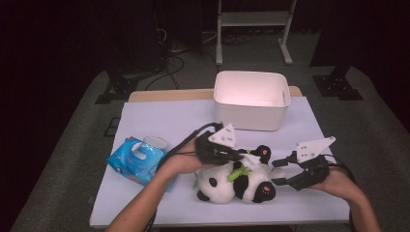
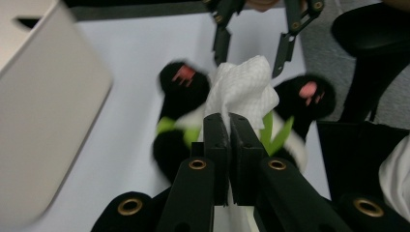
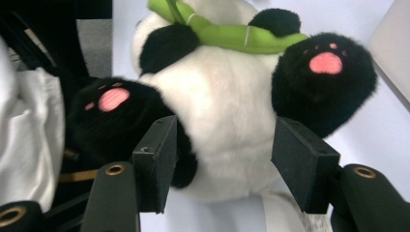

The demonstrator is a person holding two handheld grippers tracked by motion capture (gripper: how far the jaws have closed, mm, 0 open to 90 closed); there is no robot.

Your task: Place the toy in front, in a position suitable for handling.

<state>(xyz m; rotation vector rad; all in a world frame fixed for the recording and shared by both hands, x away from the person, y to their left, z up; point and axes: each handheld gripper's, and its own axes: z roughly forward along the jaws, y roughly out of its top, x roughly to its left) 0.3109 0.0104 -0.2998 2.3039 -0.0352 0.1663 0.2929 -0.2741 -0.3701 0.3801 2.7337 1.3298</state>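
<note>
1. Tabletop [image 1: 159, 121], covered in a pale sheet, carried everything we saw from the high view.
2. White bin [image 1: 251, 99] stood at the far middle of it, well beyond the toy.
3. Plush panda [image 1: 237, 183] lay on its back near the front edge, between our two hands; in the right gripper view its pink-padded black feet pointed towards the camera and a green bamboo piece crossed its chest.
4. Blue wet-wipe pack [image 1: 135, 159] sat to the left of the panda, just beside our left forearm.
5. Our left hand-held gripper [image 2: 228, 123] hung over the panda with its jaws pressed together on a white wipe [image 2: 241, 89], which bunched up above the tips.
6. Our right hand-held gripper [image 3: 222, 164] had its jaws spread apart, one on each side of the panda's lower body; we could not tell whether the pads touched the fur. From above it sat just right of the toy.
</note>
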